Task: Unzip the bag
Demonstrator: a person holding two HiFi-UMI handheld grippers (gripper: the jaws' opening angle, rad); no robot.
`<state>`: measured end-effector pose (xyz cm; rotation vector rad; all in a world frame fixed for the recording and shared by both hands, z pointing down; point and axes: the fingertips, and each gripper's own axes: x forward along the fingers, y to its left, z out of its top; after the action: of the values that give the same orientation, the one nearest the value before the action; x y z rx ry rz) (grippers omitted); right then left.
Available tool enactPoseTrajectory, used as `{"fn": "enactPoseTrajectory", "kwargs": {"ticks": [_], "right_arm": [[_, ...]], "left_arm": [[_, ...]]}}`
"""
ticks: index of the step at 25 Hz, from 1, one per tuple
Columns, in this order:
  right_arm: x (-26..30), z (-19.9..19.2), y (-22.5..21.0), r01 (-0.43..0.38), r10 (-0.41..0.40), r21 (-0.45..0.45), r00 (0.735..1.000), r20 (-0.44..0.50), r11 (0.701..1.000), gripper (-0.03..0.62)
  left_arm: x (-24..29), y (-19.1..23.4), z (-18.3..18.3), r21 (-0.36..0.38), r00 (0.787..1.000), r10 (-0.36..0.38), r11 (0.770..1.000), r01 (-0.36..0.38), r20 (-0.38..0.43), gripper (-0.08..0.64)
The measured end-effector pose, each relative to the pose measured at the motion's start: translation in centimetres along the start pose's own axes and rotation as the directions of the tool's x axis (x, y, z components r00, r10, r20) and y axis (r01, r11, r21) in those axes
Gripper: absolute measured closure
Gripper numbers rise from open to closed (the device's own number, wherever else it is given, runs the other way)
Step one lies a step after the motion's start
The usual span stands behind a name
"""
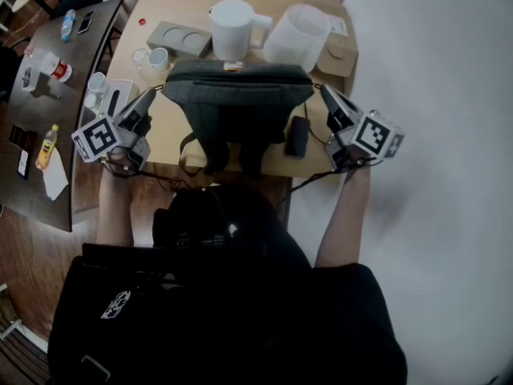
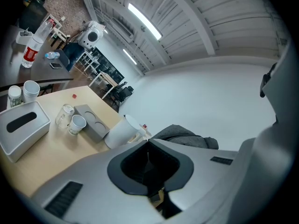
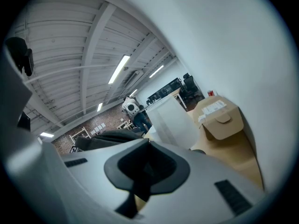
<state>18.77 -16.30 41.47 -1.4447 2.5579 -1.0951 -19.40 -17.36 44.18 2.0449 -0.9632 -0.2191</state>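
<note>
The grey bag (image 1: 238, 87) lies at the centre of the head view, on the near part of the table (image 1: 180, 139), with its dark straps (image 1: 210, 147) hanging over the near edge. The left gripper (image 1: 152, 95) sits just off the bag's left end and the right gripper (image 1: 324, 90) just off its right end. Both pairs of jaws are together and hold nothing. The zip pull cannot be made out in any view. Judged risks: nothing anchors the bag, so a pull along the zip without the other jaws pinching the fabric would likely drag the whole bag. Dragged toward the top of the frame, it would push the white jug (image 1: 233, 27) and the translucent container (image 1: 296, 35) standing just behind it. Dragged toward the bottom, the overhanging straps could help it slide off the table. The jaws could also catch fabric instead of the pull.
</note>
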Motion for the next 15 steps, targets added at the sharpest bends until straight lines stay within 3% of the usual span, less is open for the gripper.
{"fn": "enactPoseTrajectory", "kwargs": {"ticks": [15], "right_arm": [[0.04, -0.28, -0.58, 0.000, 0.000, 0.019, 1.000, -0.006, 1.000, 0.580]], "left_arm": [[0.11, 0.21, -0.24, 0.007, 1.000, 0.006, 1.000, -0.006, -0.003, 0.554]]}}
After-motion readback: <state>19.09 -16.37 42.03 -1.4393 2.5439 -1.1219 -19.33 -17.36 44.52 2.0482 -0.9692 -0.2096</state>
